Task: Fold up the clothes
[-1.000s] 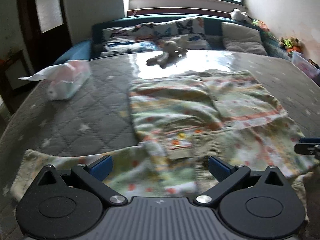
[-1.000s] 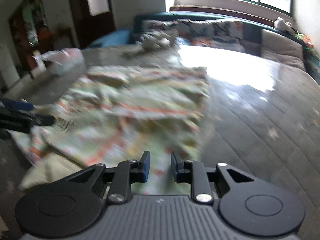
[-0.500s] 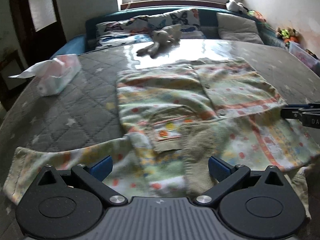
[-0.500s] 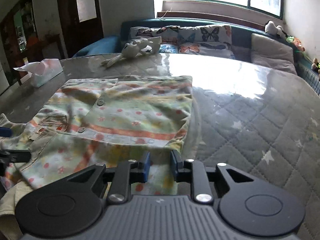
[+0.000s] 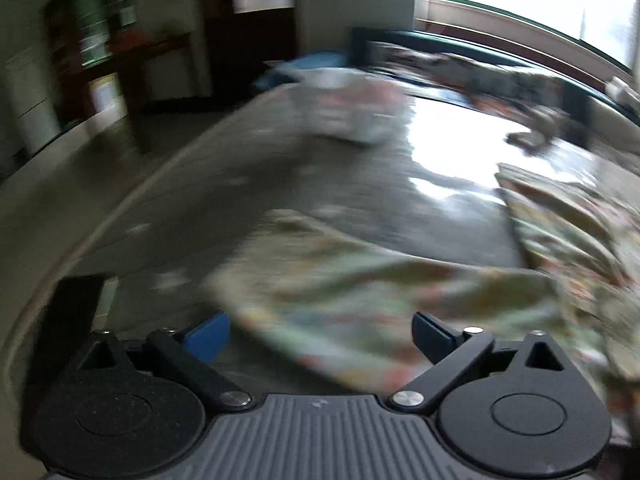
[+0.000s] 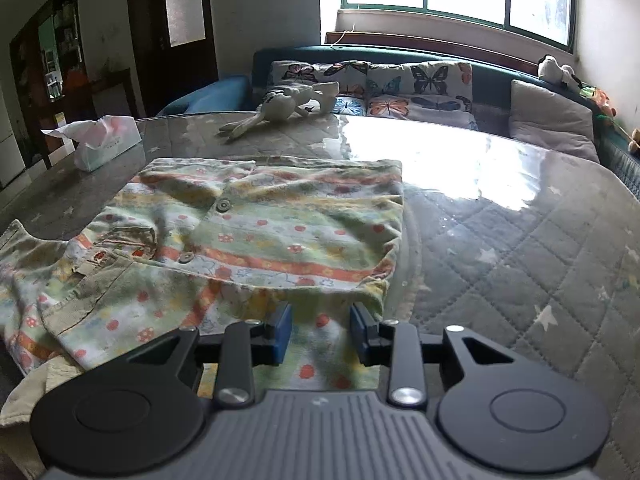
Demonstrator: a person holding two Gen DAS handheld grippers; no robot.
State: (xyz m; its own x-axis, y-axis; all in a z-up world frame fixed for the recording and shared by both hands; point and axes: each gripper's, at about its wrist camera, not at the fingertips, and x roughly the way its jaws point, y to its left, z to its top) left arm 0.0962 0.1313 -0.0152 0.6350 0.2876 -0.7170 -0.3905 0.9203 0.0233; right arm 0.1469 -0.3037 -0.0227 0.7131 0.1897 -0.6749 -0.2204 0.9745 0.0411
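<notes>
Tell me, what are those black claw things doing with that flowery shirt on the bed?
A person holds a gripper in each hand to fold the flowery shirt on the quilted bed. One side is already folded over. The right gripper is open at the shirt's near edge, gripping nothing. The left gripper is open too, facing the spread-out sleeve, though that view is blurry.

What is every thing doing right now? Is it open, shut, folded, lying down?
Left gripper: open, over a sleeve.
Right gripper: open, over the shirt's hem.
Shirt: lying flat, one side folded over, buttoned.
Tissue box: a tissue sticking out.
Toy rabbit: lying down.
</notes>
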